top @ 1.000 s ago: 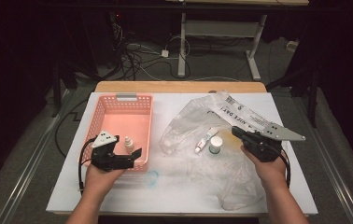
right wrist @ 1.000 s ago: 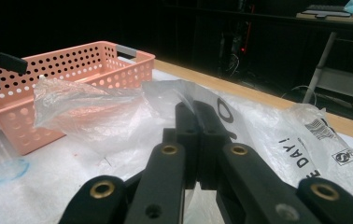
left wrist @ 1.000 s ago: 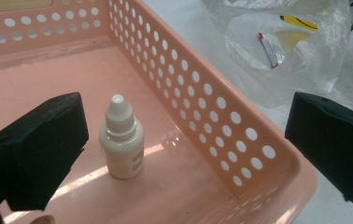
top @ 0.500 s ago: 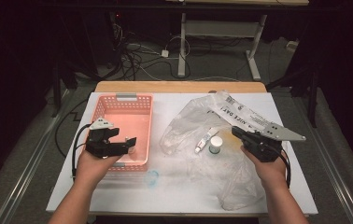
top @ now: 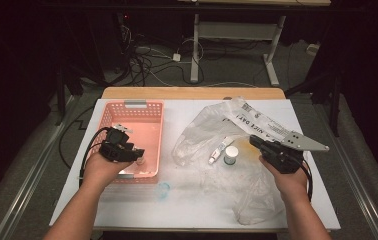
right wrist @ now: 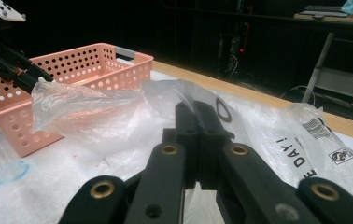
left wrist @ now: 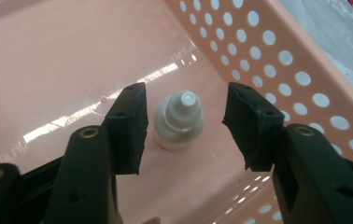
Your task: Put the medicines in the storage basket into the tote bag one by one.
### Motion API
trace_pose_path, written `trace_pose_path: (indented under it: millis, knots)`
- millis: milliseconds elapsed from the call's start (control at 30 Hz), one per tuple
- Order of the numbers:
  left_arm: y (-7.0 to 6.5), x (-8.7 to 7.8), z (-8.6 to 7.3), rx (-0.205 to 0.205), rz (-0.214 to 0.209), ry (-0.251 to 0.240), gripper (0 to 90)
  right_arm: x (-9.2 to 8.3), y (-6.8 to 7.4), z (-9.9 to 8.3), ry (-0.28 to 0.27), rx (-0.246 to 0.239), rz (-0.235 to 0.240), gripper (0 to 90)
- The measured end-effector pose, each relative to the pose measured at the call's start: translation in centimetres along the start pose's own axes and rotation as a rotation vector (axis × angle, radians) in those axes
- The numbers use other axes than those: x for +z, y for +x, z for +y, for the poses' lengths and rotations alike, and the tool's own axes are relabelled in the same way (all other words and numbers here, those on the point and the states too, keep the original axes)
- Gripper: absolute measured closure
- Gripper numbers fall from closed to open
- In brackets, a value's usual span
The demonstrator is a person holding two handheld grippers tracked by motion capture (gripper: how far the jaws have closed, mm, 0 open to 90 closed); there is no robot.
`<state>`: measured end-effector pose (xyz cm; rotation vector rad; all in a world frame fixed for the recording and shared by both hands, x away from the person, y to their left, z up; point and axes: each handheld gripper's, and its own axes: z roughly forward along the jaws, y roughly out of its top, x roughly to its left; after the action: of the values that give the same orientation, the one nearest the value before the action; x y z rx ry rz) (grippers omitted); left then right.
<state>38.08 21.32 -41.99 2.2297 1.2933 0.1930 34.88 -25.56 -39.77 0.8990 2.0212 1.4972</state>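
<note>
Left gripper point(top: 138, 154) over the near part of the pink basket point(top: 153, 111) in the high view, jaws hard to read there, small white bottle point(top: 140, 161) barely visible beside its tip. Right gripper point(top: 255, 141) well apart on the bench point(top: 197, 200), resting at the clear plastic bag point(top: 202, 131), near a white tube point(top: 218, 150) and a round jar point(top: 231, 154); bag contents blurred.

Left gripper view: jaws partly apart, just closing, pads clear of the small white bottle point(left wrist: 180, 120) standing upright on the basket floor point(left wrist: 48, 70) between them. Nothing gripped.

Right gripper view: jaws pressed together with a fold of clear plastic bag point(right wrist: 118, 116) pinched at the tips. Pink basket point(right wrist: 86, 65) beyond, far left edge cut off; left gripper point(right wrist: 6, 65) dim above it.
</note>
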Motion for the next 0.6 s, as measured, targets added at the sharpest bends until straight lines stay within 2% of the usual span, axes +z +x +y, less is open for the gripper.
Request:
trace_pose_path:
  millis: [200,367,533,600]
  knots:
    - [0.0,1.0,0.6,-0.002,0.018,0.095,50.1,0.1,0.2,0.0,0.006,-0.007,0.004,90.0]
    - [0.0,1.8,1.3,0.004,0.027,0.183,41.9,0.1,0.2,-0.1,0.007,0.000,0.006,90.0]
    - [0.2,2.6,2.1,0.021,0.017,0.260,42.6,0.2,0.1,-0.1,0.007,0.001,0.007,90.0]
    - [0.3,2.8,2.2,0.020,0.014,0.268,47.2,0.2,0.1,-0.1,0.007,0.000,0.007,90.0]
